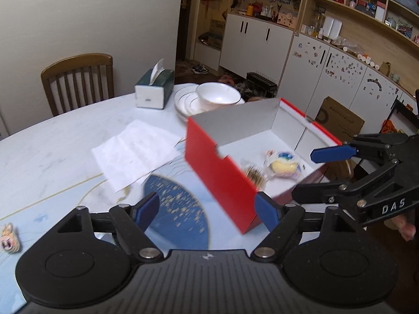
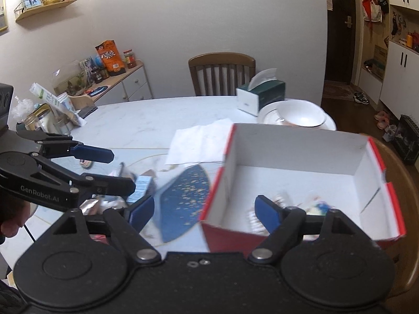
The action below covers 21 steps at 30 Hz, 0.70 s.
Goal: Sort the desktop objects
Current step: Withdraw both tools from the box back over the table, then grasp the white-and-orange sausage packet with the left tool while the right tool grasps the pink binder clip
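An open red box point(image 1: 217, 172) with a white inside stands on the table; it also shows in the right wrist view point(image 2: 293, 157). Inside lie a wrapped yellow and blue toy point(image 1: 282, 164) and a blurred packet point(image 1: 255, 176). My left gripper point(image 1: 208, 210) is open and empty, its right finger by the box's near corner. My right gripper point(image 2: 204, 213) is open and empty, straddling the box's near left corner. It shows in the left wrist view point(image 1: 309, 172) over the box's right side. Loose small items point(image 2: 141, 185) lie left of the box. A small plush toy point(image 1: 9, 240) lies at far left.
White paper sheets point(image 1: 136, 151) lie behind the box. A green tissue box point(image 1: 154, 89), stacked plates and a white bowl point(image 1: 217, 95) stand at the table's far side. A wooden chair point(image 1: 78, 81) stands beyond. Jars and packets point(image 2: 47, 120) crowd the table's left end.
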{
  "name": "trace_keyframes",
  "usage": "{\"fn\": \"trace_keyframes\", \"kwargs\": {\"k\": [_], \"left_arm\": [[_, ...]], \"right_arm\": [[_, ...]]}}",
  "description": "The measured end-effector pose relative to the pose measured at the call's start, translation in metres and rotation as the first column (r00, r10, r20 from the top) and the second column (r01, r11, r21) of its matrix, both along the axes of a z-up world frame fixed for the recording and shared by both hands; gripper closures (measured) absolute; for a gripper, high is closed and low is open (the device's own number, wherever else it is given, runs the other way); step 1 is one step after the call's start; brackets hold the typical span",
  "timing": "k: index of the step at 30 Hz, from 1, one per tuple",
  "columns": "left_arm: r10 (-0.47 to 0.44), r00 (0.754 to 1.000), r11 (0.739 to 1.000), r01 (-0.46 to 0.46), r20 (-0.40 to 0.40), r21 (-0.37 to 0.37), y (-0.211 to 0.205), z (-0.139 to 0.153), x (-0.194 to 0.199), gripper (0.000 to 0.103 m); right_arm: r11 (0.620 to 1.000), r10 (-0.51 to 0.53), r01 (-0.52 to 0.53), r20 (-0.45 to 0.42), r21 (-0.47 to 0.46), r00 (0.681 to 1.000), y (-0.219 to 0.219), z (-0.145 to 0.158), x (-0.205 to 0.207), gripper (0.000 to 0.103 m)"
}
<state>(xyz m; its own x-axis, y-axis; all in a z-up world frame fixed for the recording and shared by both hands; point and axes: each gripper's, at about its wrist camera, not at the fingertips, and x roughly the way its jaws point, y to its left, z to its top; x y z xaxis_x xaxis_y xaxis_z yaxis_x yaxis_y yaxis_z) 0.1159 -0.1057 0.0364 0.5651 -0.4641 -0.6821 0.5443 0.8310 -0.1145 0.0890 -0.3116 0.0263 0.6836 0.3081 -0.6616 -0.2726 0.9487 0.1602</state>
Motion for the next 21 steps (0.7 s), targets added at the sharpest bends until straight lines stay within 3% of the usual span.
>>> {"fn": "trace_keyframes", "kwargs": {"k": [10,12,21], "left_arm": [[0.016,1.000,1.000,-0.016,-0.004,0.015,0.089,-0.024,-0.012,0.012],[0.022,1.000,0.999,-0.022,-0.006,0.030,0.106,-0.030,-0.012,0.000],[0.054,0.997,0.995,-0.050,-0.055,0.083,0.177,-0.063,-0.008,0.000]], "right_arm": [[1.000,-0.016,0.016,-0.031,0.004,0.999,0.063,-0.013,-0.015,0.018],[1.000,-0.013,0.013,-0.039,0.006,0.999,0.076,-0.018,-0.019,0.018],[1.000,0.004,-0.004,-0.104,-0.007,0.995,0.129,-0.053,-0.028,0.018]]}}
